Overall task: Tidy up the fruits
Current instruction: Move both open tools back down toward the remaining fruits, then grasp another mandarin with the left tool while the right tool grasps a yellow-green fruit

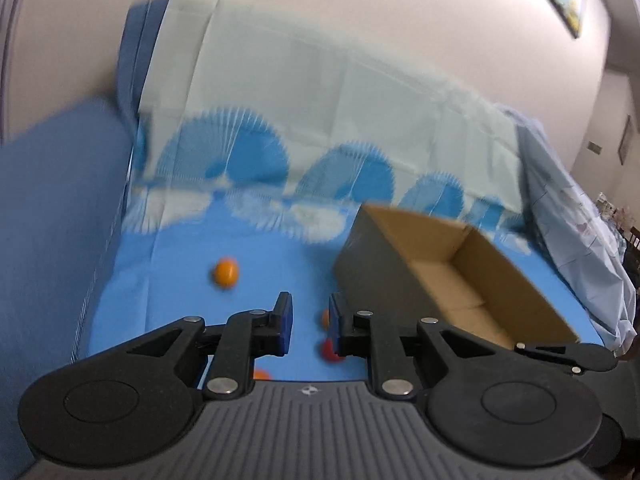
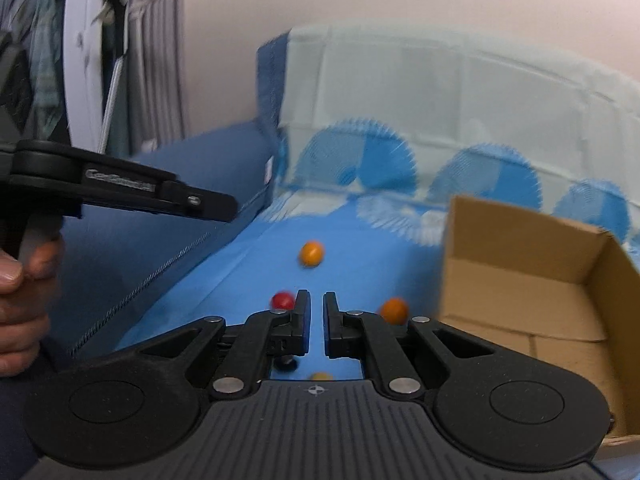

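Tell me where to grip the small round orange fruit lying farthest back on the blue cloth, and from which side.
Grip the far orange fruit across its widest middle, coming from above with the fingers on either side. It is small and round, so any pair of opposite sides should serve, and it lies alone on the blue patterned cloth, well apart from the open brown cardboard box. It may roll, so close gently.

On your sheet (image 2: 248, 276), the box (image 2: 536, 280) sits toward the right edge. One fruit (image 2: 311, 253) lies left of it, mid-sheet; two more fruits (image 2: 283, 300) (image 2: 394, 310) lie nearer the front edge.

Two low wrist views (shared cloth (image 1: 180, 288))
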A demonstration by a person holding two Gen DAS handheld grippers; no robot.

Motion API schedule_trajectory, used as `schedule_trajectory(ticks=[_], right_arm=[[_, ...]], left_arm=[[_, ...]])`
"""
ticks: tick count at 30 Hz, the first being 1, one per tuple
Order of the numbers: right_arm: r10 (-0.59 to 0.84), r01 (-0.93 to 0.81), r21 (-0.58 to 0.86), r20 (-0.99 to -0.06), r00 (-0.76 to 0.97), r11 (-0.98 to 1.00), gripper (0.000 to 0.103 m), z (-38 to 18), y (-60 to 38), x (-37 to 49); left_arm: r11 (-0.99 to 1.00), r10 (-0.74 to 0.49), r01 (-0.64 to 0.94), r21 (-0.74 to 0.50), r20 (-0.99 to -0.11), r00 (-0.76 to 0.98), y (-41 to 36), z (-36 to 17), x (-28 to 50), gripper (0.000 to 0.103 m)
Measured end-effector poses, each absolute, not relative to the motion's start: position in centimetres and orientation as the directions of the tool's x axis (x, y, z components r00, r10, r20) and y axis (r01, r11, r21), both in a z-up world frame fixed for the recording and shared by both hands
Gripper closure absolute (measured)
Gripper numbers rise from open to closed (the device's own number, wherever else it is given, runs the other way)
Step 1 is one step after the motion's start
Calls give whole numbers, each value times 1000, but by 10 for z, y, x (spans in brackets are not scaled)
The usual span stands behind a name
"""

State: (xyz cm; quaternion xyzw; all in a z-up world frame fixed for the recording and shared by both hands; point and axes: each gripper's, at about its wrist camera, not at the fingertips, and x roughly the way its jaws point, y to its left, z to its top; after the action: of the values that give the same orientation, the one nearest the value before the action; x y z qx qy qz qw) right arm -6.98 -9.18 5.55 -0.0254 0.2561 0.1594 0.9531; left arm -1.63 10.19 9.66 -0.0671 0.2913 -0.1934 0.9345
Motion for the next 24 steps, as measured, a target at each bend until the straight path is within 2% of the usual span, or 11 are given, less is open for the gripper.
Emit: schedule_trajectory(ticks=[3,5,7,9,11,16,18,20,24], right_arm=[[286,-333,14,-545,788,943,89,41,-82,-54],[275,-332,10,-582,765,943,76,31,-77,-44],[259,-329,2,-621,739,944,70,21,-70,-34],[238,-326,-20,-643,728,945,69,14,-65,-27],[219,-318,-31,-661,717,948,64,9,-62,-16],[198,-282,5,-724,660,959,63,-9,-65,2],[199,-275,20,-739,643,961,63,-14,-64,7],[194,-277,15,-750,633,961,60,-18,-61,11],[154,-256,-5,-786,599,967,60,-32,-60,20]], left_arm=[[929,-371,278,-246,-591,716,108,70,-4,82],[934,-358,257,-249,-617,701,111,60,4,82],[936,-351,234,-263,-635,688,115,54,11,79],[934,-355,225,-279,-650,672,117,48,17,74],[936,-350,217,-278,-669,655,116,41,23,69],[941,-337,193,-279,-713,614,113,28,34,65],[938,-342,182,-293,-721,602,113,24,38,57],[937,-345,165,-309,-731,590,113,18,44,53],[930,-356,137,-341,-743,567,113,9,55,51]])
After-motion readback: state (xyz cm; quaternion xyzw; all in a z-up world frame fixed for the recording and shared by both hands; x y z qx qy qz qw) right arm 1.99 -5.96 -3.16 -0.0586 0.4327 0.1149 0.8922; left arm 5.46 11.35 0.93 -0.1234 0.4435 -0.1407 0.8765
